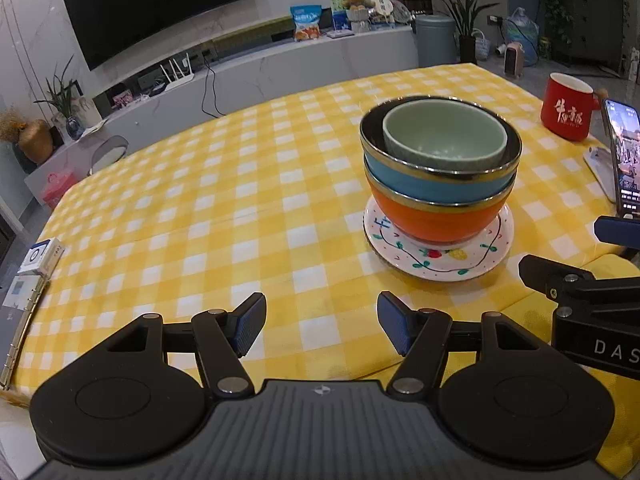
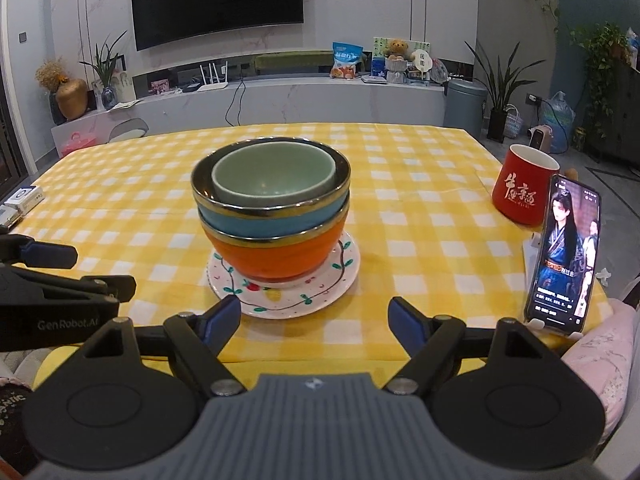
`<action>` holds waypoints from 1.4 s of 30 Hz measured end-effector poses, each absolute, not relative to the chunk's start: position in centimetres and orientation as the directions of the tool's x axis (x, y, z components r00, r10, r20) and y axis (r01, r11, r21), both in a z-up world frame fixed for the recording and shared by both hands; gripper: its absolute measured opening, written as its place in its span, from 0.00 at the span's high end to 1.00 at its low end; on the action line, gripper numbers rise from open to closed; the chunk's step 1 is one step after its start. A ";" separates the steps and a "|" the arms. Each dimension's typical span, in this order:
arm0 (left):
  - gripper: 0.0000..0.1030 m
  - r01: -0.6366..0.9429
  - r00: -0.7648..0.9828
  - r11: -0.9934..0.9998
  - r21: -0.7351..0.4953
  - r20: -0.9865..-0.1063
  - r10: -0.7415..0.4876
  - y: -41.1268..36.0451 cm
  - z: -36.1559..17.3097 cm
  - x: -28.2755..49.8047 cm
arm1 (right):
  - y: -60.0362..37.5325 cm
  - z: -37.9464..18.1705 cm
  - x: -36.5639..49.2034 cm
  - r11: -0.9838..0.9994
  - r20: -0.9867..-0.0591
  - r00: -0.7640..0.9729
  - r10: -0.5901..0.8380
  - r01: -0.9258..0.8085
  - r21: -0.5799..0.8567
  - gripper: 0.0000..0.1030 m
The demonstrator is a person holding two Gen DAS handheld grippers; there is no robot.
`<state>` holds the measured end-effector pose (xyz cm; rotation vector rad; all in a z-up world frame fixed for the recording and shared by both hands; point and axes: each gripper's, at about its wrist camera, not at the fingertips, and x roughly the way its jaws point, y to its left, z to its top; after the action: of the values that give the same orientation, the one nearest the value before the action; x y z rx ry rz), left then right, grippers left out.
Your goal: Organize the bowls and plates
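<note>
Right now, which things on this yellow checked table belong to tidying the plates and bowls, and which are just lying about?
Job: small pale green bowl, blue gold-rimmed bowl, orange gold-rimmed bowl, white painted plate underneath.

Lying about: red mug with gold lettering, propped smartphone, small white box.

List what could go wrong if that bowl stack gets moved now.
1. The green bowl sits loose and off-centre inside the blue bowl; a tilt could slide it out.
2. Lifting only the plate could tip the tall stack with the orange bowl.
3. The propped phone and red mug stand close on the right; the open right claw could knock them.
</note>
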<state>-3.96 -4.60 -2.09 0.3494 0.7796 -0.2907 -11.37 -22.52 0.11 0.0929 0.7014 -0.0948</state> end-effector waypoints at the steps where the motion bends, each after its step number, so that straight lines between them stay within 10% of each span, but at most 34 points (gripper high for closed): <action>1: 0.27 0.383 0.674 0.902 0.199 -0.728 -0.125 -4.6 -2.2 -3.9 | -22.5 0.0 -11.3 0.992 -0.652 0.757 -0.053 0.117 0.055 0.23; 42: 0.27 0.394 0.654 0.898 0.196 -0.747 -0.123 -4.1 -2.4 -3.8 | -22.2 -0.9 -10.8 0.993 -0.667 0.744 -0.036 0.102 0.061 0.23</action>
<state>-3.80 -4.07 -2.43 0.3592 0.8096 -0.3005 -10.78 -22.21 -0.91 0.0952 0.7275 -0.0753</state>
